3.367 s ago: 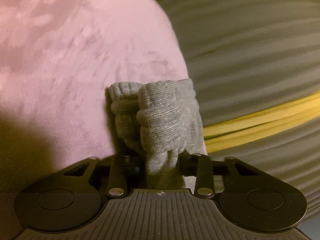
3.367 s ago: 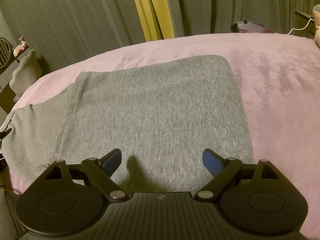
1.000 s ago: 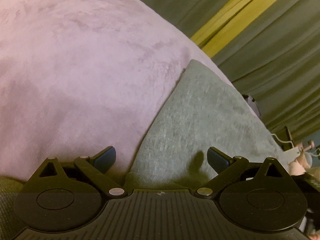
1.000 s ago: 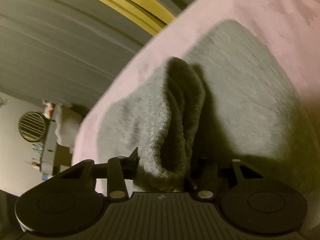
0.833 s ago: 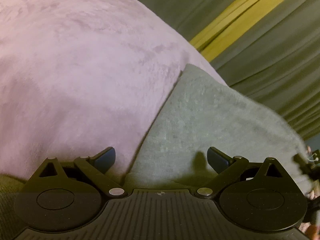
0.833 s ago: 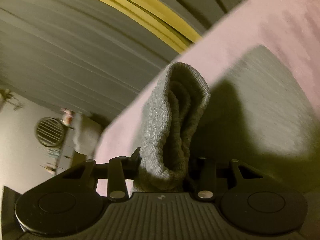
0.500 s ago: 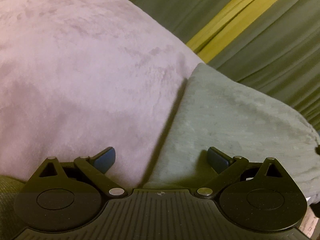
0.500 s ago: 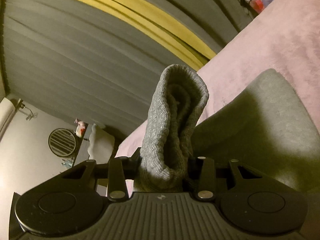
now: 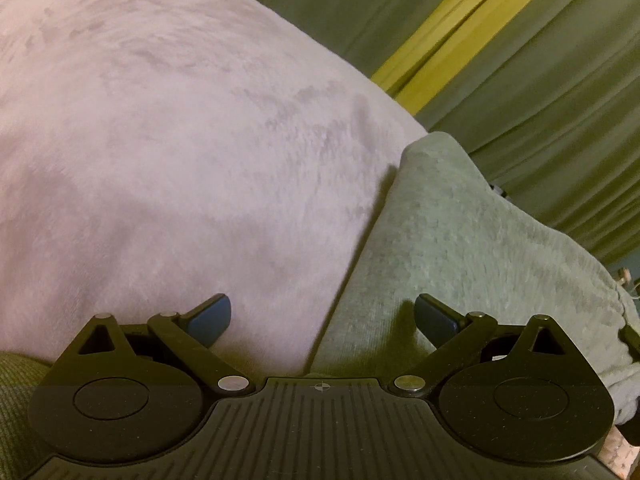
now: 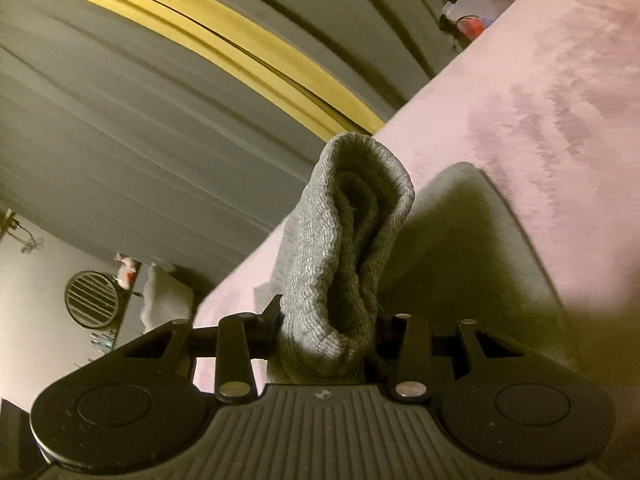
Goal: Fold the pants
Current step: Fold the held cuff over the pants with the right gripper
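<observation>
The grey knit pants (image 9: pixel 460 248) lie folded on the pink bed cover (image 9: pixel 180 152), at the right of the left wrist view. My left gripper (image 9: pixel 322 316) is open and empty, low over the pants' left edge, one blue pad over the cover and one over the fabric. My right gripper (image 10: pixel 332 332) is shut on a bunched ribbed part of the pants (image 10: pixel 344 240) and holds it lifted above the flat folded part (image 10: pixel 480 248). The right fingertips are hidden by the fabric.
Grey-green curtains with a yellow strip (image 9: pixel 448 36) hang behind the bed. In the right wrist view a round vent and white cloth (image 10: pixel 92 300) stand at far left, and a small coloured item with a white cable (image 10: pixel 476 12) lies by the bed's far edge.
My right gripper has raised the gripped pants end higher and tilted up toward the curtains. In the left wrist view more grey fabric has spread over the right side. My left gripper stays open.
</observation>
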### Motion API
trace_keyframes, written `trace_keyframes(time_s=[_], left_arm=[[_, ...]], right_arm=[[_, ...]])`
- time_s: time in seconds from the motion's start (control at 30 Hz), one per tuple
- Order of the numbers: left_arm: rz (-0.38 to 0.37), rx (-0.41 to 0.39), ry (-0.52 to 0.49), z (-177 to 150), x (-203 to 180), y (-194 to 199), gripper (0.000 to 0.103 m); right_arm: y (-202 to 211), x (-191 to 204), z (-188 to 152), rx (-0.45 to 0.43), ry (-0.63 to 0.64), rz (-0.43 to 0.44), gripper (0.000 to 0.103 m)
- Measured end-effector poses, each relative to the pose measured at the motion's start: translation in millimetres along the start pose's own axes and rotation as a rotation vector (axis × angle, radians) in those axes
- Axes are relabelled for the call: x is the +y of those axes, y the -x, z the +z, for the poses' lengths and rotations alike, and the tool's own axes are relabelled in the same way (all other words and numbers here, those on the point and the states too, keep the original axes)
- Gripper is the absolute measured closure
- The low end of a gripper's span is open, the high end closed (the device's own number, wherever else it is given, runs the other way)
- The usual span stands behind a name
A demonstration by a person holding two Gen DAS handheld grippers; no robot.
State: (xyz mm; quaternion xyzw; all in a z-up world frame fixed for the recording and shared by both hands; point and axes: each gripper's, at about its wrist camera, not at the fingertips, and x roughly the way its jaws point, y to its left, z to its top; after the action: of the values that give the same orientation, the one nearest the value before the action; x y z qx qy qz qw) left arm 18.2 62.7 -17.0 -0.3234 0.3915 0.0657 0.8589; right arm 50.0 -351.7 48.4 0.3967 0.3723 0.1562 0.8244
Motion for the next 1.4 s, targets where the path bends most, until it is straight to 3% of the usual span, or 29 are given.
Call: trace_keyframes(time_s=[0.27,0.33,0.37,0.4,0.43,0.5,0.7,0.87,0.93,1.07,1.3,1.4], left_arm=[[0.023,0.012,-0.027,-0.7,-3.6,-6.8,0.002],[0.031,0.011,-0.031,-1.0,-3.8,-7.7,0.002],[0.035,0.009,-0.034,-1.5,-4.4,-7.4,0.002],[0.037,0.008,-0.038,-1.4,-5.0,-7.6,0.002],[0.039,0.007,-0.042,-2.5,-6.5,-7.6,0.002],[0.047,0.006,-0.059,-3.6,-9.6,-8.0,0.002],[0.015,-0.009,-0.184,-7.9,-28.3,-5.2,0.002],[-0.029,0.11,-0.25,-10.6,-38.0,-23.9,0.002],[-0.023,0.159,-0.255,-12.0,-37.8,-32.5,0.002],[-0.015,0.173,-0.253,-11.3,-36.7,-35.9,0.0],[-0.029,0.177,-0.226,-4.8,-35.0,-34.3,0.0],[-0.069,0.189,-0.186,5.0,-31.5,-38.4,0.0]], right_arm=[[-4.6,-11.8,-6.8,0.03,0.045,-0.038,0.062],[-7.3,-12.4,-4.3,0.057,0.108,-0.104,0.047],[-7.6,-11.4,-4.3,0.051,0.155,-0.185,0.038],[-5.8,-11.7,-4.6,0.033,0.19,-0.248,0.019],[-1.6,-11.4,-5.3,-0.001,0.221,-0.283,0.012],[4.8,-14.2,-5.5,-0.029,0.243,-0.293,0.011],[-4.5,-30.9,-9.9,0.019,0.219,-0.32,0.011],[-23.5,-41.5,-10.5,0.114,0.179,-0.28,0.008],[-31.2,-44.6,-12.1,0.154,0.173,-0.289,0.007],[-38.8,-50.2,-13.7,0.179,0.163,-0.34,0.004],[-39.6,-62.6,-10.2,0.2,0.098,-0.321,0.004],[-40.4,-70.3,-6.2,0.229,0.054,-0.29,0.004]])
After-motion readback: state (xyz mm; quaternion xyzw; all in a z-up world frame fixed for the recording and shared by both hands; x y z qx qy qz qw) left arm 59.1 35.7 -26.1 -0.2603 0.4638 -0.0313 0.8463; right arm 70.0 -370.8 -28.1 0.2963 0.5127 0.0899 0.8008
